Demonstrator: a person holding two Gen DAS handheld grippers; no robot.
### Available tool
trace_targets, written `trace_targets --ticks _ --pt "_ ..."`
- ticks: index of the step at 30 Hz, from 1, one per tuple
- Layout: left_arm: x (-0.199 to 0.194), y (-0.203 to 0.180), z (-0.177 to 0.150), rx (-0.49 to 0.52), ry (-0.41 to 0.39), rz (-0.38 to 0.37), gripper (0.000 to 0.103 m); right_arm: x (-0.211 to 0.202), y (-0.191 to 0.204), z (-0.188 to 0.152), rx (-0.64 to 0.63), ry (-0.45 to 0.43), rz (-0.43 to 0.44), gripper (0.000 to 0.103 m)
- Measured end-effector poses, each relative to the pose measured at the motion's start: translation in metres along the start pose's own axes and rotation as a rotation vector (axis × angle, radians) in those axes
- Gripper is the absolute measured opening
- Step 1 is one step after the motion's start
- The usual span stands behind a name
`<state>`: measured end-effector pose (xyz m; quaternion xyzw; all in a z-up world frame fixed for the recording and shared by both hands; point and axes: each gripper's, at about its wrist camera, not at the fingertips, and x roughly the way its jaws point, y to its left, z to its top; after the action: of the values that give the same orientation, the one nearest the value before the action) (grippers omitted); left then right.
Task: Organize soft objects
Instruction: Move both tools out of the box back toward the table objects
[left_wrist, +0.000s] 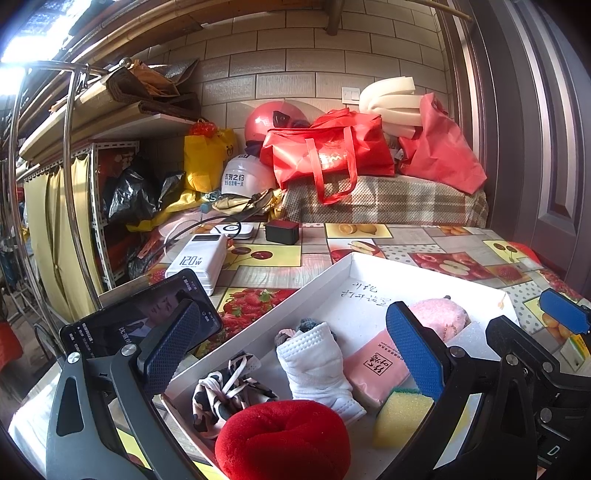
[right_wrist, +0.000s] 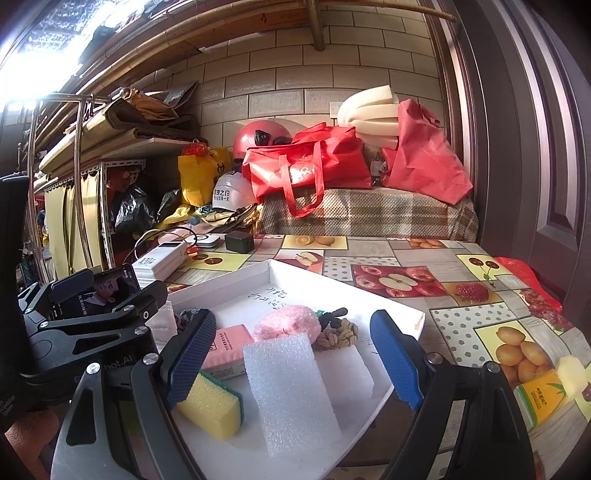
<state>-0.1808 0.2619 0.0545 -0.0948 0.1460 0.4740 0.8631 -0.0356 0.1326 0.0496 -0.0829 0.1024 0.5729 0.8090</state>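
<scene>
A white tray (left_wrist: 258, 325) on the fruit-print table holds soft items: a red plush ring (left_wrist: 282, 439), a patterned cloth (left_wrist: 225, 391), a white sock bundle (left_wrist: 317, 373), a pink tissue pack (left_wrist: 376, 365), a yellow sponge (left_wrist: 400, 417) and a pink fluffy pouch (left_wrist: 439, 317). My left gripper (left_wrist: 293, 347) is open above the sock bundle, pads clear of it. In the right wrist view my right gripper (right_wrist: 295, 360) is open over a white foam sheet (right_wrist: 291, 391) lying in the tray (right_wrist: 221, 280), beside the sponge (right_wrist: 210, 406), tissue pack (right_wrist: 227, 347), pouch (right_wrist: 288, 323) and a braided rope piece (right_wrist: 338, 334).
A phone (left_wrist: 140, 321) and a white power bank (left_wrist: 197, 258) lie left of the tray, with a black charger (left_wrist: 282, 232) behind. Red bags (left_wrist: 328, 151) and helmets crowd the back. A juice carton (right_wrist: 539, 398) stands at the right, near a dark door (right_wrist: 535, 147).
</scene>
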Motion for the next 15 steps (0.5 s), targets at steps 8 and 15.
trace_targets --ticks 8,15 --pt "-0.003 -0.002 0.007 0.015 -0.037 0.004 0.102 -0.014 -0.021 -0.005 0.018 0.003 -0.008 0.086" --pt "-0.004 -0.003 0.003 0.016 -0.037 0.0 0.102 -0.021 -0.041 -0.01 0.021 0.028 -0.028 0.086"
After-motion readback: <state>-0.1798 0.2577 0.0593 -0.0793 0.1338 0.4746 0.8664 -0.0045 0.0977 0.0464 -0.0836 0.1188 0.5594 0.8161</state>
